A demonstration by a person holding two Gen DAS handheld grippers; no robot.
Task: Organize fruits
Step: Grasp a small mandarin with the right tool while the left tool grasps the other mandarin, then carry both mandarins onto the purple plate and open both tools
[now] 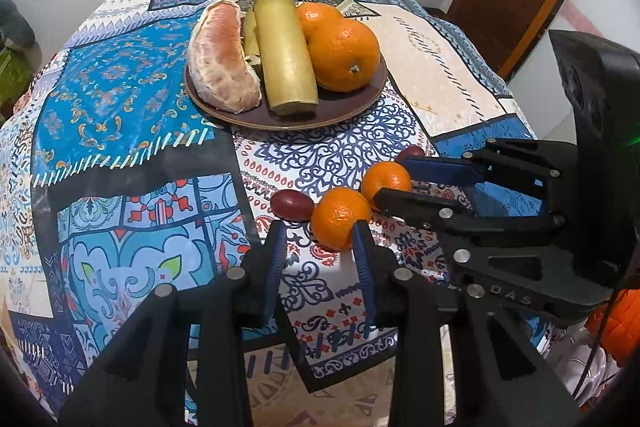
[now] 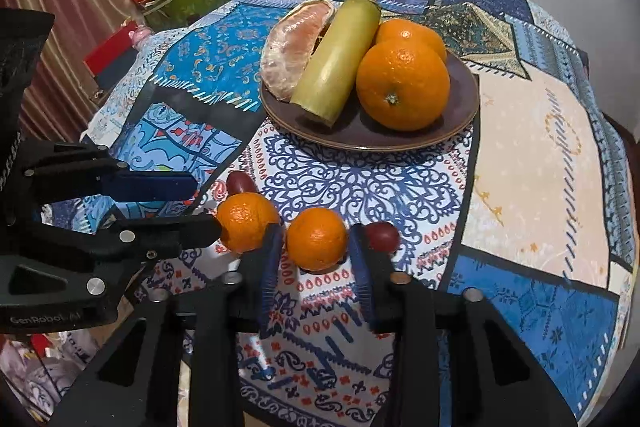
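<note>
The left claw (image 1: 320, 231) is seen spread apart, its blue pads standing to either side of a small mandarin (image 1: 340, 217) without gripping it; in its own view the fruit lies just past the fingertips, nearer the right pad. The right claw (image 2: 316, 247) is likewise released, and a second mandarin (image 2: 317, 238) sits between its pads with a gap on each side. Both fruits rest on the patterned cloth of the table (image 2: 532, 163), close to its near edge and just beside each other. A dark red grape (image 1: 292, 205) is found next to the left-hand mandarin, and another grape (image 2: 383, 235) lies just outside the right claw's right pad.

Farther back, near the middle of the table, a brown plate (image 2: 464, 107) is set. On it are gathered two large oranges (image 2: 402, 85), a peeled pomelo segment (image 2: 296, 47) and a pale green cut stalk (image 2: 340, 59) laid between them.

The step in hand is judged to be the approach to the loose mandarins, with neither yet grasped. For the next move, each claw would need to be advanced and centred until its fruit sits fully between the pads, then closed gently, since the round fruit may roll and the neighbouring grapes could be nudged. The plate is judged the likely place for them, in the little bare rim at its near side.
</note>
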